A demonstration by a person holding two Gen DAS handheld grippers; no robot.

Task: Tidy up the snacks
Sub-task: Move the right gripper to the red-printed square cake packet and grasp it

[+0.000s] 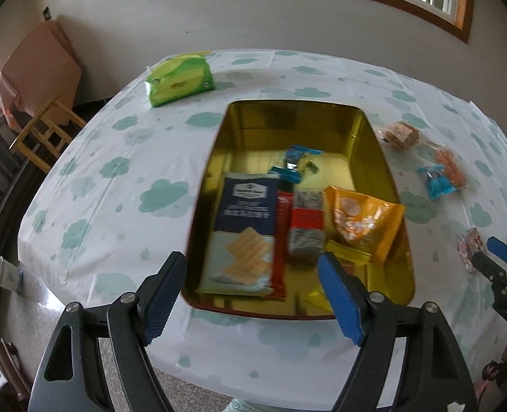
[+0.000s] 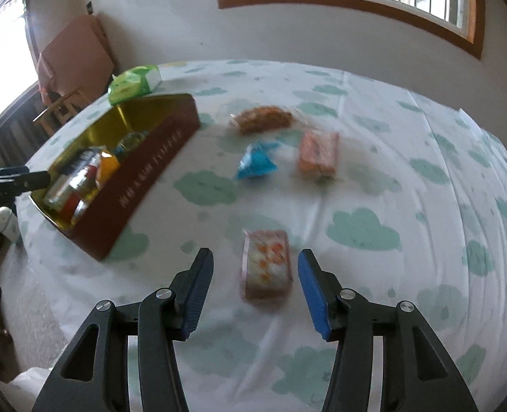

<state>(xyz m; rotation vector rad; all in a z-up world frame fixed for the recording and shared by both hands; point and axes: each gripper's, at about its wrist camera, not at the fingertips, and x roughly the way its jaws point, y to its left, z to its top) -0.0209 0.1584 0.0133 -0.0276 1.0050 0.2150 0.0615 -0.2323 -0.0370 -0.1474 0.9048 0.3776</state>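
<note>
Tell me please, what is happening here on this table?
A person with a claw in each hand is sorting snacks into a gold-lined tin. The tin already holds several packs, among them a cracker box and an orange bag. The left claw hangs open over the tin's near edge, holding nothing. The right claw is open around a pink snack pack on the tablecloth, not gripping it. Three more snacks lie beyond it, including a blue packet.

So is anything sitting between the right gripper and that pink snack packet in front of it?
Nothing visible. The pink snack packet lies flat on the tablecloth, straight ahead of the open right gripper, with only bare cloth on either side. The tin stands off to its left, apart from it.
</note>
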